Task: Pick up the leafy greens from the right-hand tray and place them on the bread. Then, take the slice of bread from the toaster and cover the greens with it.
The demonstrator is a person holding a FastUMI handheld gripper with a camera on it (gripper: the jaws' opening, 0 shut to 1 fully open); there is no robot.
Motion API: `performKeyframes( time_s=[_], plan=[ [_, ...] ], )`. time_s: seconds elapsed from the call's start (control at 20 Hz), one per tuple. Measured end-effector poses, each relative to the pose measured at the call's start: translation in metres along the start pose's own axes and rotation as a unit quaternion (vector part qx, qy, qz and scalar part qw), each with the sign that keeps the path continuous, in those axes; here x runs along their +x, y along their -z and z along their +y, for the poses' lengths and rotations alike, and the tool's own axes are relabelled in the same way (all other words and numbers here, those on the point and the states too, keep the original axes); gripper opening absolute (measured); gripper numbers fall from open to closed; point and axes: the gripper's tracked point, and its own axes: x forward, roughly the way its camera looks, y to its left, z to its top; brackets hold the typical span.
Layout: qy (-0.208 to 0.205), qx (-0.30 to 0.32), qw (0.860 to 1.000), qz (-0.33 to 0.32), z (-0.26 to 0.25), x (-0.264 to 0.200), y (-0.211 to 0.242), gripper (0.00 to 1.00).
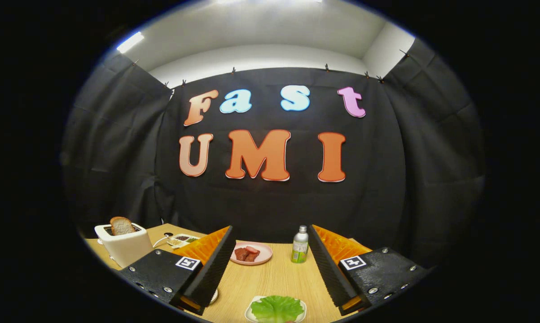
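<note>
Leafy greens (277,308) lie on a small white tray (251,314) on the wooden bench (270,282), low between the two fingers and nearer than their tips. Going from the left, a white toaster (124,244) stands at the bench's far left corner with a slice of bread (121,225) sticking up out of its slot. Just right of it is a small dish (182,240) of dark bits, partly behind the left finger. Beyond the fingers sits a pink plate (252,254) with reddish-brown pieces, then a small bottle (300,245) close to the right finger. The gripper (270,240) is spread wide and holds nothing.

The step in hand appears to be picking up the greens. To do it well, the gripper should tip down over the leaf, keep the fingers wide until they straddle it, then close gently near the middle so the soft leaf bunches rather than tears. The bread it must land on cannot be made out here.
</note>
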Motion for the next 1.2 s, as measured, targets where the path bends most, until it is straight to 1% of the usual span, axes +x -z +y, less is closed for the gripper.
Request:
performKeyframes(
  time_s=[0.15,0.3,0.5,0.6,0.7,0.85,1.05,1.2],
  plan=[
    [-0.001,-0.003,0.999,0.037,-0.005,0.004,0.024,0.98],
    [0.002,-0.011,0.996,0.09,-0.008,0.007,0.061,0.98],
    [0.001,0.003,0.987,0.158,-0.01,0.008,0.101,0.98],
    [-0.003,-0.003,0.981,0.196,-0.009,0.008,0.126,0.98],
    [-0.011,-0.008,0.971,0.237,-0.007,0.007,0.15,0.98],
    [-0.031,0.013,0.953,0.301,0.0,0.002,0.182,0.98],
    [-0.025,0.019,0.93,0.366,-0.004,0.004,0.213,0.98],
    [-0.028,0.022,0.907,0.419,-0.001,-0.001,0.237,0.97]
  ],
)
